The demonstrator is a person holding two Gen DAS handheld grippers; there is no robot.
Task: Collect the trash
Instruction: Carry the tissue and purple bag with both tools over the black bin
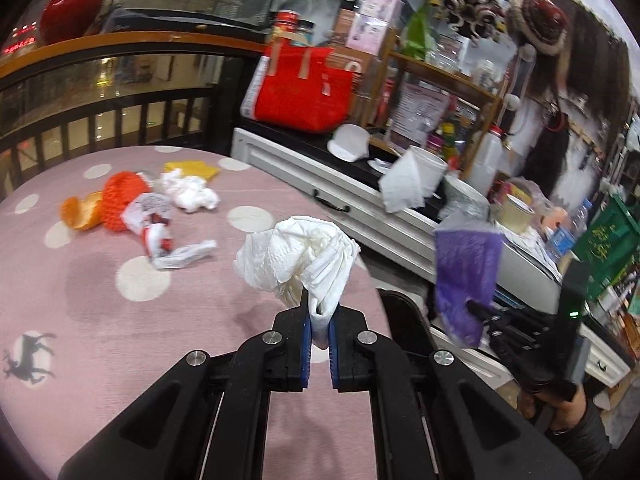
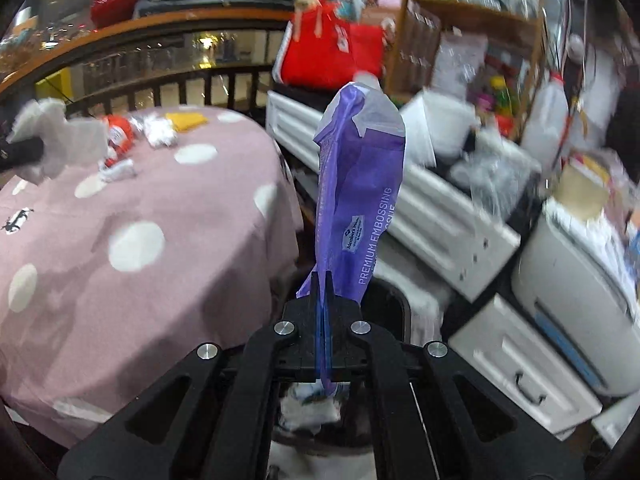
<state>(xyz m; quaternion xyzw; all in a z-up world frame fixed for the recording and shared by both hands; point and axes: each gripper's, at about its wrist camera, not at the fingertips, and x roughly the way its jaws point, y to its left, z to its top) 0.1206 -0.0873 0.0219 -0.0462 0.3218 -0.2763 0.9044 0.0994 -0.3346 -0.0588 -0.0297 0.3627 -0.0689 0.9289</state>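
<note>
My left gripper [image 1: 319, 312] is shut on a crumpled white tissue [image 1: 296, 256] and holds it above the right edge of the pink dotted tablecloth [image 1: 120, 320]. My right gripper [image 2: 323, 292] is shut on a purple tissue wrapper [image 2: 360, 184], held upright off the table's right side over a dark bin [image 2: 384, 312]. The wrapper also shows in the left wrist view [image 1: 466, 272]. On the table's far side lie an orange peel [image 1: 82, 212], an orange net [image 1: 122, 196], a red-and-white wrapper [image 1: 156, 224], a white tissue wad [image 1: 190, 192] and a yellow paper [image 1: 192, 168].
A white drawer cabinet [image 1: 320, 188] stands right of the table with a red bag [image 1: 304, 88], a tissue roll [image 1: 416, 176] and clutter on it. A dark wooden railing [image 1: 100, 120] runs behind the table. A white appliance [image 2: 580, 300] stands at the right.
</note>
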